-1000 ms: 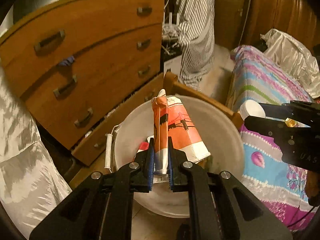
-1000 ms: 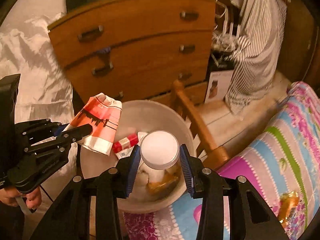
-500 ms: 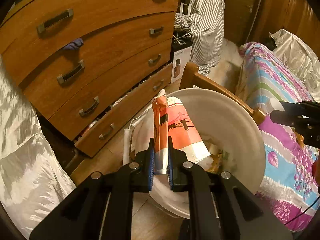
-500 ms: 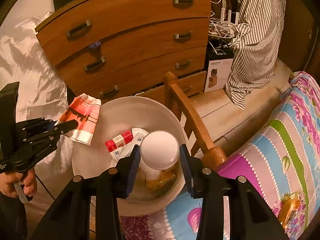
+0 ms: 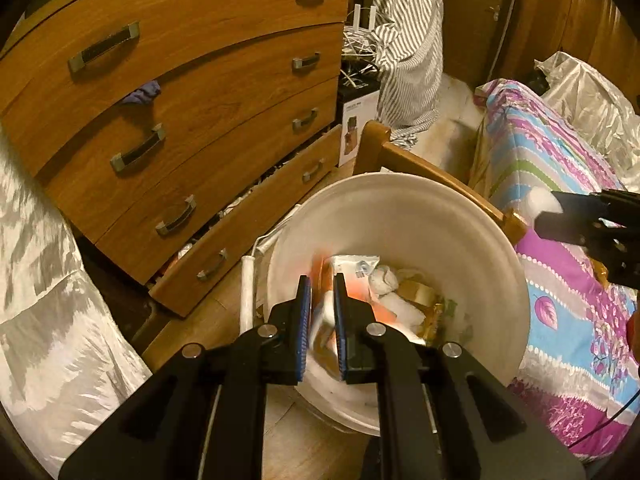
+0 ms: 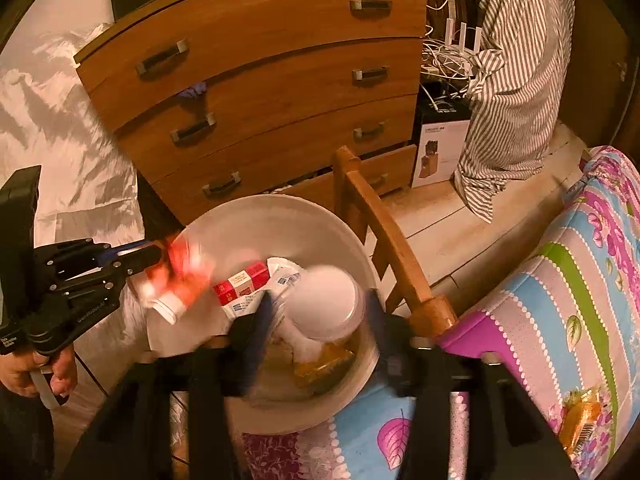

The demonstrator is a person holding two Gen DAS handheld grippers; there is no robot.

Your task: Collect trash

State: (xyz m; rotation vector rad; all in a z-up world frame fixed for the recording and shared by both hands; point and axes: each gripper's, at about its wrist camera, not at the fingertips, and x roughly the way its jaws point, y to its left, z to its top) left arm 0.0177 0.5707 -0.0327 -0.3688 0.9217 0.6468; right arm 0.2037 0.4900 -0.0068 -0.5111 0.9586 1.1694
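A white bin point(image 5: 400, 208) point(image 6: 256, 220) stands on the floor with several pieces of trash inside. My left gripper point(image 5: 319, 308) is open above its near rim. The orange and white carton point(image 6: 180, 280) is out of its jaws and falls, blurred, over the bin's left rim. My right gripper point(image 6: 318, 312) is blurred over the bin's right side, jaws spread either side of a white-lidded plastic jar point(image 6: 324, 304). Whether the pads touch the jar I cannot tell. The right gripper also shows at the right edge of the left wrist view point(image 5: 580, 224).
A wooden chest of drawers point(image 5: 180, 100) point(image 6: 272, 92) stands behind the bin, bottom drawer ajar. A wooden bed frame post point(image 6: 384, 240) runs beside the bin. A floral bedspread point(image 6: 560, 300) holds an orange wrapper point(image 6: 580, 416). Silvery fabric point(image 5: 40, 280) lies left.
My left gripper opened and let go of the carton, which now drops toward the bin. Both grippers moved closer over the bin. My right gripper's jaws look wider around the jar.
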